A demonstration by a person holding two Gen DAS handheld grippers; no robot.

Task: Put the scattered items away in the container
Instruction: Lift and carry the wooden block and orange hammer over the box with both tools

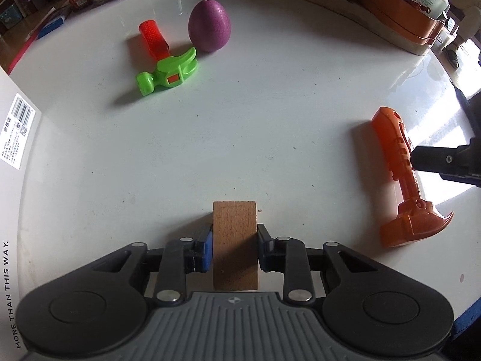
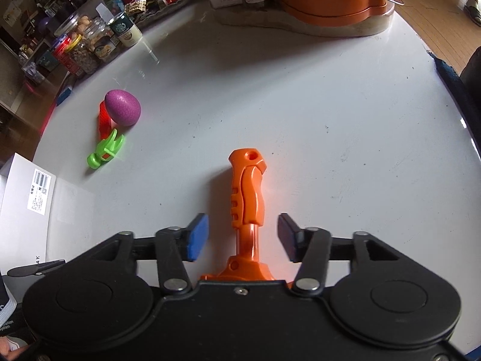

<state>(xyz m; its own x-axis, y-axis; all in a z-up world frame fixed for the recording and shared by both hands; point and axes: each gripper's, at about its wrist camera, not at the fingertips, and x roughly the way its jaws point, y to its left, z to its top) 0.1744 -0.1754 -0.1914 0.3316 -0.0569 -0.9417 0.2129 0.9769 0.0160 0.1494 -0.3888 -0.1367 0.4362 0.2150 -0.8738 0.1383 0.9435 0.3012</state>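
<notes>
Between the left claw's pads, one block gripped; everything else still out on the table.

The left gripper is clenched on the wooden block, both pads pressed to its sides, the block standing on the white table. The right gripper stands released, its blue pads apart on either side of the orange toy hammer without touching it; the hammer lies flat with its handle pointing away from the claw. Further ahead and to the left of both claws lie the green-headed toy hammer and, just beyond it, the purple egg. At the left edge, near the left claw, a white box shows; if that is the container, its inside is out of view. By my reckoning all four items remain to be put away.
</notes>
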